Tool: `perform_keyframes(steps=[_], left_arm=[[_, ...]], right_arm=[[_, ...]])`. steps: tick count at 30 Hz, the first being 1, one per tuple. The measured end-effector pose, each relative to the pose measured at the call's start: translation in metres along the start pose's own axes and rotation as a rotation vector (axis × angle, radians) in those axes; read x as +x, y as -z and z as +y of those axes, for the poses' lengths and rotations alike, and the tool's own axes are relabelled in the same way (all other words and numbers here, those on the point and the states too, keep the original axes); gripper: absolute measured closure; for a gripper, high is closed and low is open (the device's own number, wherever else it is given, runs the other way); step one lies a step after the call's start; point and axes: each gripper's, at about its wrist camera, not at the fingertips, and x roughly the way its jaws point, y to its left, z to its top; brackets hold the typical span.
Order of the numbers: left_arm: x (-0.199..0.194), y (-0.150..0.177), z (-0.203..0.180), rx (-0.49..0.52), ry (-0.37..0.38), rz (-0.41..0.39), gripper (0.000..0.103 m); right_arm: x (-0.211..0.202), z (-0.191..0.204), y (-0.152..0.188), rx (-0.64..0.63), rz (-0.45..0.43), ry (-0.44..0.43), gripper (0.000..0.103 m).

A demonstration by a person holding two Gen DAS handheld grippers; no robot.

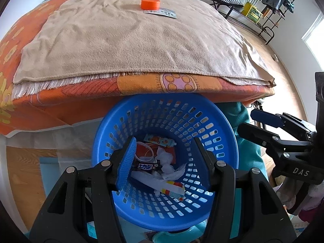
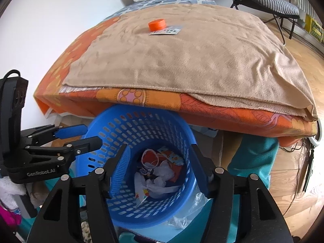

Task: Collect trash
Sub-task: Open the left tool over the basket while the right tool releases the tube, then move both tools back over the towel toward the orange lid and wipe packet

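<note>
A blue perforated basket (image 1: 166, 103) (image 2: 133, 113) stands on the floor against the bed's edge. Inside lie crumpled white tissue (image 1: 166, 160) (image 2: 164, 169), a dark candy wrapper (image 1: 144, 167), a white ring and colourful paper scraps. My left gripper (image 1: 164, 141) (image 2: 93, 135) hangs over the basket, open, with nothing between its fingers. My right gripper (image 2: 158, 147) (image 1: 246, 121) is over the basket's right side, open and empty too. An orange cap (image 1: 150, 4) (image 2: 157, 24) and a small printed card (image 1: 162, 13) (image 2: 168, 31) rest on the beige blanket (image 1: 131, 40) far back.
The bed carries an orange patterned cover (image 1: 60, 99) under the blanket. Teal cloth (image 2: 253, 156) hangs to the right of the basket. A striped folding chair (image 2: 269, 2) and a metal rack (image 1: 263, 16) stand on the wooden floor at the back right.
</note>
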Motion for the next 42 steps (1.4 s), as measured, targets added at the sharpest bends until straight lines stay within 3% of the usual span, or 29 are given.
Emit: perform_keyframes(steps=[14, 21, 34, 40, 42], left_arm=[[-0.013, -0.03, 0.005, -0.018, -0.004, -0.059, 0.046], [-0.02, -0.06, 0.007, -0.006, -0.013, -0.095, 0.046], [-0.013, -0.135, 0.009, 0.022, -0.012, -0.151, 0.046], [0.001, -0.168, 0.014, 0.019, 0.002, -0.153, 0.046], [0.007, -0.18, 0.018, 0.006, 0.012, -0.147, 0.046]], right_arm=[[-0.007, -0.001, -0.026, -0.008, -0.037, 0.087, 0.041], [-0.011, -0.006, -0.043, 0.002, -0.072, 0.116, 0.041], [-0.01, -0.014, -0.087, -0.023, -0.141, 0.127, 0.041], [-0.004, -0.029, -0.109, 0.02, -0.17, 0.085, 0.041], [0.001, -0.034, -0.117, 0.035, -0.154, 0.068, 0.035]])
